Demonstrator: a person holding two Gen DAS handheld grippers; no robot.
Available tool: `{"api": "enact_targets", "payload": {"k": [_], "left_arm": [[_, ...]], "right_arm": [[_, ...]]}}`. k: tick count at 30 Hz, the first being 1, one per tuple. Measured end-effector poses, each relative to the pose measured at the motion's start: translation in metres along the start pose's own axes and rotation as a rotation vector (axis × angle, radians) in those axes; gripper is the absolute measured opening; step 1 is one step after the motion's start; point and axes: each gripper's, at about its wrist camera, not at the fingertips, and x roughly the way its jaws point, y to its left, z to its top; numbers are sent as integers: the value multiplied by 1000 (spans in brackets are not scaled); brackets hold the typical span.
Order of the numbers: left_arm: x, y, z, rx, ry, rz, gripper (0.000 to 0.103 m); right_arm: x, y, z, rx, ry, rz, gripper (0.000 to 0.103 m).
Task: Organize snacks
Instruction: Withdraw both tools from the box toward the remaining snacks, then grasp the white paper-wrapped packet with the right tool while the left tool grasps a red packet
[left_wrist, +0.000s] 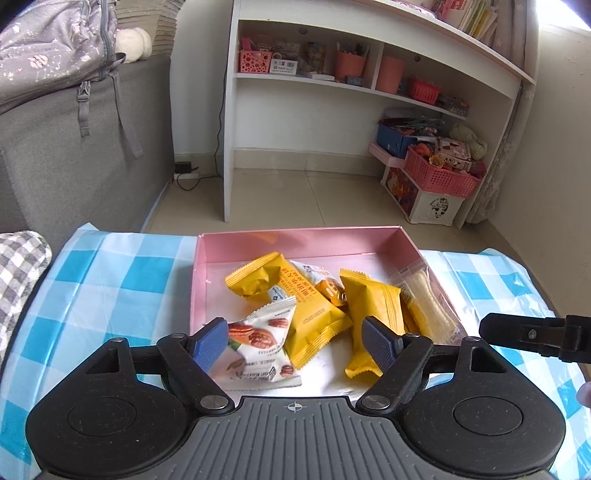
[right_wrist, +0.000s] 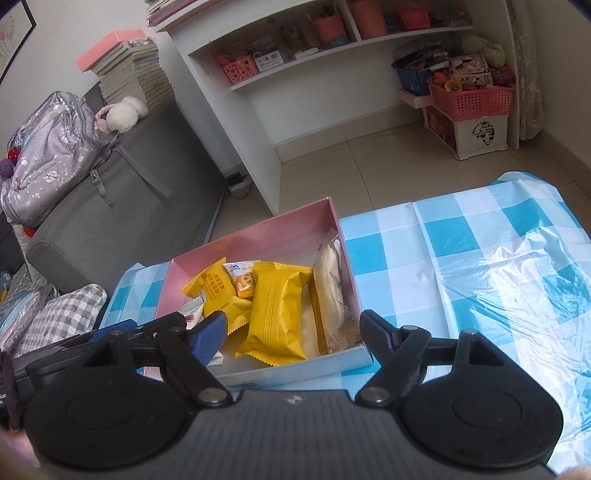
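Snacks (left_wrist: 325, 302) all sit piled in the pink box (left_wrist: 295, 240) on the checked cloth, so both the left gripper (left_wrist: 295, 341) and right gripper (right_wrist: 291, 334) hang spread and empty, probably finished dropping.

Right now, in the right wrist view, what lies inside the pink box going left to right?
White nut packet → yellow packet with print → small white-and-orange packet → large plain yellow packet → clear-wrapped pale snack against the right wall of the pink box.
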Motion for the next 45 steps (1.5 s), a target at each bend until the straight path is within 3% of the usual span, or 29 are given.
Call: {"api": "enact_targets", "payload": {"k": [20,29,34,40,45], "left_arm": [[-70,24,-72,31,45,33,97],[-71,22,-98,18,130,14,97],[-72,25,-112,81,137,8,97],[-68,41,-121,42,175,-32,97],[-70,50,-123,34,166,-47,97]], "right_arm": [[-39,11,-44,-53,35,-16,93],[-35,34,-67,-207,162,5,94],[-26,39,-78,-162,257,60,95],[-22,51,-88,-202,278,-4,95],[-19,55,-92,-184,293,-9,95]]}}
